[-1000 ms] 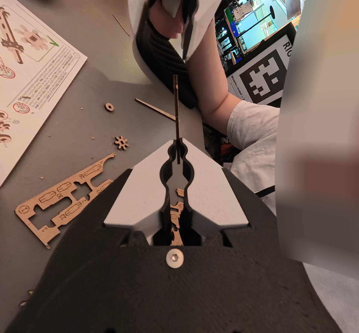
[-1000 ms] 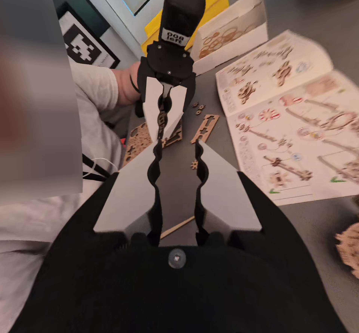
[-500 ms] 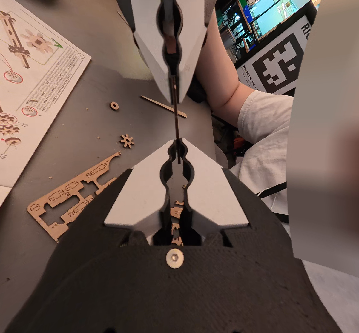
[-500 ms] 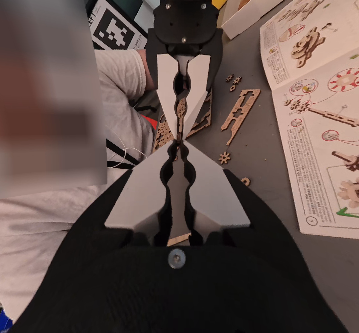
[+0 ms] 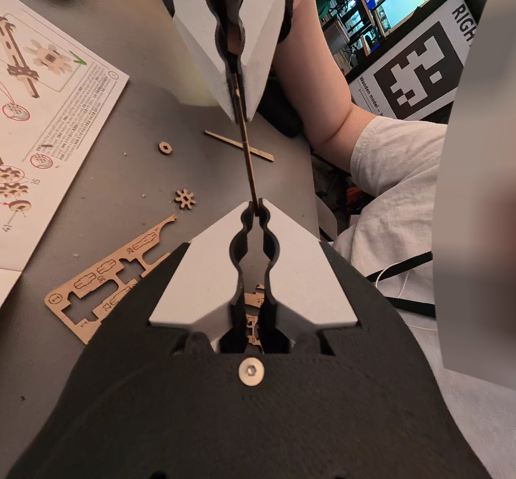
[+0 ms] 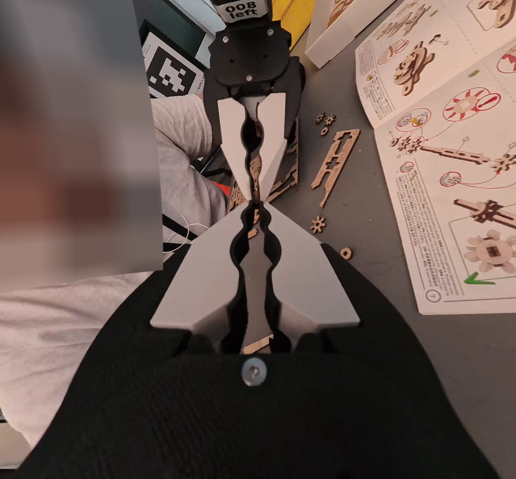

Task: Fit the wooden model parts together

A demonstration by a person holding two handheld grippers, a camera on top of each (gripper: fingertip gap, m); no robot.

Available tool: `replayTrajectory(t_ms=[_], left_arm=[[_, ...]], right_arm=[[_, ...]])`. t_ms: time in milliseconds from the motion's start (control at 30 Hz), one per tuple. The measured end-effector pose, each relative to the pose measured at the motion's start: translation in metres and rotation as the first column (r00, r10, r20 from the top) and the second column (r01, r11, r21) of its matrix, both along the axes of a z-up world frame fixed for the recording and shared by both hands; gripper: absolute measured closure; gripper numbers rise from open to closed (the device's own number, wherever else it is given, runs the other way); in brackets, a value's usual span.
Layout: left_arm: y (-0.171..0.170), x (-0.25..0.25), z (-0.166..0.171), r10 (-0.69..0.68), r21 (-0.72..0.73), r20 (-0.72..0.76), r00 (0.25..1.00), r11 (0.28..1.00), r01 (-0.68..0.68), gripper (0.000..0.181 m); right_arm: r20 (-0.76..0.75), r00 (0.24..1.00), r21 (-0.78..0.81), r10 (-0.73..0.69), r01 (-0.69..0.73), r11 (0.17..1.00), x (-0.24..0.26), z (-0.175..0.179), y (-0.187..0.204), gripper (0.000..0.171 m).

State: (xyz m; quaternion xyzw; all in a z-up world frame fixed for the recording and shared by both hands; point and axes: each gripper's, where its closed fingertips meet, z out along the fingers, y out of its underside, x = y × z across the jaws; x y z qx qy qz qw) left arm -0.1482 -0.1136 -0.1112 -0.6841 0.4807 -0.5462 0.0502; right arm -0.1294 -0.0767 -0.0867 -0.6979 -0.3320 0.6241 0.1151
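Observation:
A thin wooden strip (image 5: 248,158) is seen edge-on, held in the air over the grey table (image 5: 117,214). My left gripper (image 5: 254,206) is shut on its near end. My right gripper (image 5: 238,113) comes from the far side and is shut on the other end. In the right wrist view my right gripper (image 6: 255,206) meets the left gripper (image 6: 255,194) tip to tip, with the strip (image 6: 254,175) showing between the left fingers. The part of the strip inside the jaws is hidden.
On the table lie a small wooden gear (image 5: 185,199), a washer (image 5: 164,148), a thin stick (image 5: 237,145), a cut-out sheet frame (image 5: 92,289) and an instruction booklet (image 5: 42,102). A white box (image 6: 349,4) stands at the far right. A person's arm (image 5: 315,88) is close by. There is about 5 cm between the tips of the two grippers. The small wooden gear (image 5: 185,199) lies around 6 cm away from my left fingertips. It is also in sight in the right wrist view (image 6: 317,226).
The right gripper was open and apart from the strip; it has moved in toward the left gripper and shut on the strip's far end. The left gripper keeps its hold.

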Motion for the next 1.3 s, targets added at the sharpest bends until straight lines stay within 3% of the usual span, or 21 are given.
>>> replayTrajectory(t_ms=[333, 833, 1300], left_arm=[[0.002, -0.001, 0.006, 0.020, -0.098, 0.026, 0.999, 0.995, -0.017, 0.181], [0.002, -0.002, 0.004, 0.013, -0.111, 0.011, 1.000, 0.994, -0.011, 0.181], [0.007, -0.003, 0.009, 0.035, -0.128, 0.029, 0.999, 0.991, -0.031, 0.181]], right_arm=[[-0.031, 0.995, 0.124, -0.096, 0.099, 0.987, 0.018, 0.008, 0.021, 0.153], [-0.029, 0.997, 0.252, -0.066, 0.071, 0.965, 0.023, 0.010, 0.018, 0.154], [-0.075, 0.987, 0.277, -0.140, 0.156, 0.948, 0.029, 0.020, 0.032, 0.155]])
